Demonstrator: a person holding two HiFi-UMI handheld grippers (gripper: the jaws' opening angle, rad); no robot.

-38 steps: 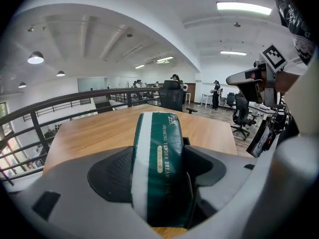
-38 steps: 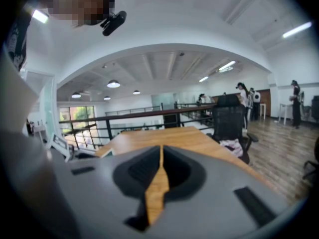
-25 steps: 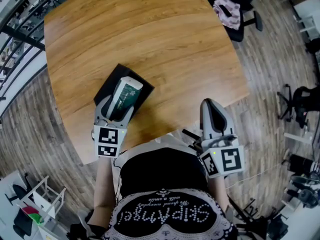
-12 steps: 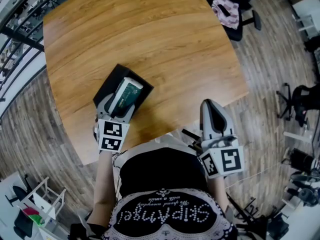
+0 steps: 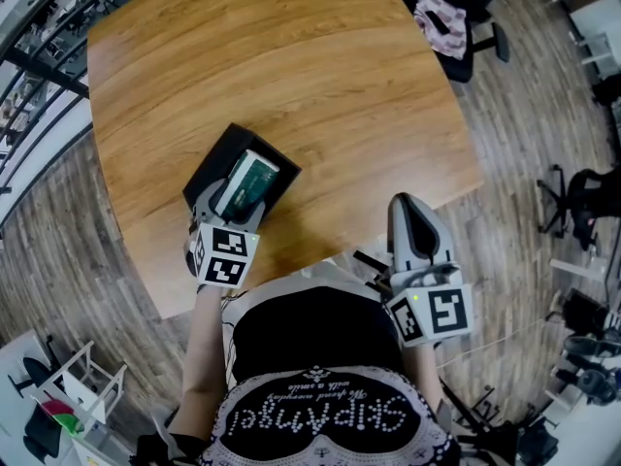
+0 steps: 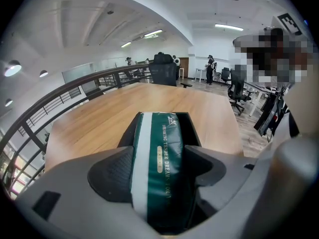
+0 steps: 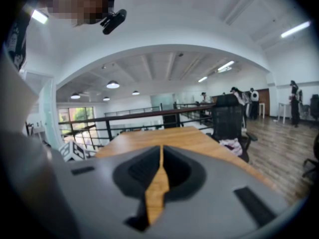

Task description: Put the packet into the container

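A dark green packet (image 5: 246,180) with a white stripe and gold print is clamped between the jaws of my left gripper (image 5: 230,206). It hangs over the open black container (image 5: 208,166) near the table's front left, its far end inside the container's rim. In the left gripper view the packet (image 6: 160,161) fills the gap between both jaw pads, and the container (image 6: 191,127) shows behind it. My right gripper (image 5: 412,223) is shut with nothing in it, held off the table's near edge; in the right gripper view (image 7: 160,159) its jaws meet at a thin seam.
The wooden table (image 5: 291,76) spreads away beyond the container. A black office chair with pink cloth (image 5: 444,22) stands at the far right corner. A railing (image 5: 39,76) runs along the left. More chairs (image 5: 592,197) stand on the floor to the right.
My left gripper has tilted and lowered slightly with the packet, bringing it further into the container. The right gripper has stayed where it was.
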